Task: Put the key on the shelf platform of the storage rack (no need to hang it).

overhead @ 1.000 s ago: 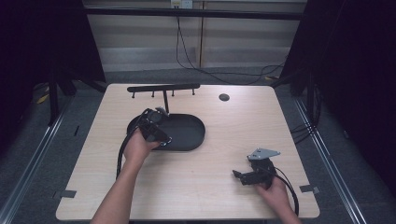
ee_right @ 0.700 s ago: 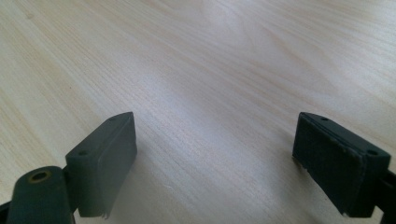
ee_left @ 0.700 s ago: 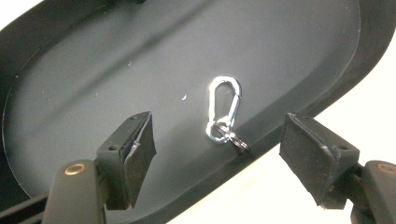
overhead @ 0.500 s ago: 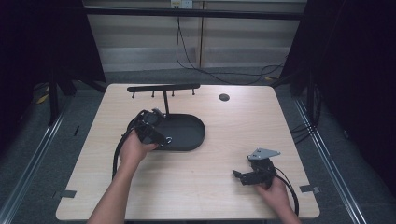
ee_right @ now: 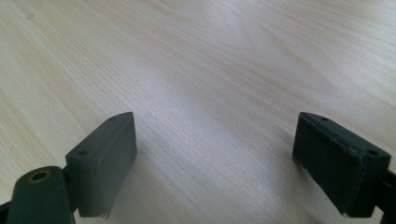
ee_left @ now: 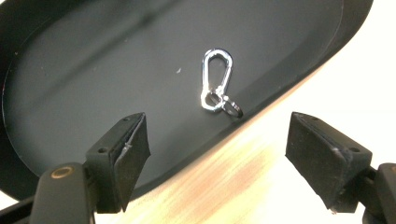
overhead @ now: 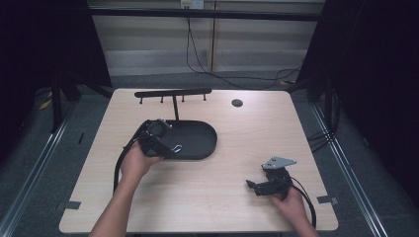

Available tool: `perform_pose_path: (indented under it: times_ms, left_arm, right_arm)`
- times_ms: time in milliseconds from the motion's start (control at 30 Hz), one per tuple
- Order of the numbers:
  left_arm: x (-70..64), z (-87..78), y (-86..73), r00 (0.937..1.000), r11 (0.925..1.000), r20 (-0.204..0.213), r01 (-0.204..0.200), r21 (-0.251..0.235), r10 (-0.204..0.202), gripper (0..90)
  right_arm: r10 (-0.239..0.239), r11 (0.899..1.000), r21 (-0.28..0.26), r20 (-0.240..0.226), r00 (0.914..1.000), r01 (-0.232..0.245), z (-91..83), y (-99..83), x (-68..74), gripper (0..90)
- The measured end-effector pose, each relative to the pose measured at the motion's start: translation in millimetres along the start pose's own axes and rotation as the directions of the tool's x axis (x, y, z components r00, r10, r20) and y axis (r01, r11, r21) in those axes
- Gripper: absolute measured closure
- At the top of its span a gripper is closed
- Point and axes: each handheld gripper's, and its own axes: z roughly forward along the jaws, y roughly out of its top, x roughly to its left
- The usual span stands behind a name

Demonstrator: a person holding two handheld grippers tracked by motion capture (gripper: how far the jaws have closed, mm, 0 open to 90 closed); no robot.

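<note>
Left gripper [ee_left: 217, 140] wide open, empty, short of carabiner [ee_left: 216, 80] lying near black tray [ee_left: 93, 70] rim. Risk: jaw catching rim, skidding clip away. Right gripper [ee_right: 215, 154] open, idle.

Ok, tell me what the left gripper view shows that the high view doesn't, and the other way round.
Left gripper view alone: the clip close up, a silver carabiner with a small ring at its lower end, lying near the tray's edge, and the left gripper with jaws wide open and nothing between them.

High view alone: the rack with its pegs, the right gripper low over bare table, and a dark disc near the far edge.

Both: the black tray and the clip inside it.
</note>
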Motion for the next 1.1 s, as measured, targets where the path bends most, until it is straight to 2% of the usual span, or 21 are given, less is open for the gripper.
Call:
perform_pose_path:
  times_ms: [567, 800, 833, 1000, 1100]
  left_arm:
    - [-2.3, -7.3, -25.7, 0.9998, 0.9995, -0.005, -0.017, -0.025, 0.017, 21.4]
    - [-3.0, -7.9, -38.3, 0.9999, 0.9994, -0.007, -0.01, -0.033, 0.01, 21.7]
    - [-3.7, -7.4, -40.0, 1.0, 0.9993, -0.003, 0.0, -0.037, 0.0, 21.7]
    - [-4.3, -7.2, -46.5, 0.9999, 0.9993, -0.007, -0.01, -0.035, 0.01, 21.8]
    - [-3.7, -7.6, -51.3, 1.0, 0.999, -0.003, 0.006, -0.045, -0.006, 21.9]
  right_arm:
    - [-0.001, 1.0, -0.001, 0.0, 1.0, 0.001, 0.1, 0.0, 0.0, 12.9]
    - [-0.001, 1.0, 0.0, 0.0, 1.0, 0.001, 0.0, 0.0, 0.0, 12.9]
    - [0.001, 1.0, -0.001, 0.0, 1.0, -0.001, 0.0, 0.0, 0.1, 12.9]
    - [0.001, 1.0, -0.001, 0.0, 1.0, -0.001, 0.0, 0.0, 0.1, 12.9]
    - [0.0, 1.0, 0.0, 0.0, 1.0, 0.0, 0.0, 0.0, 0.0, 12.9]
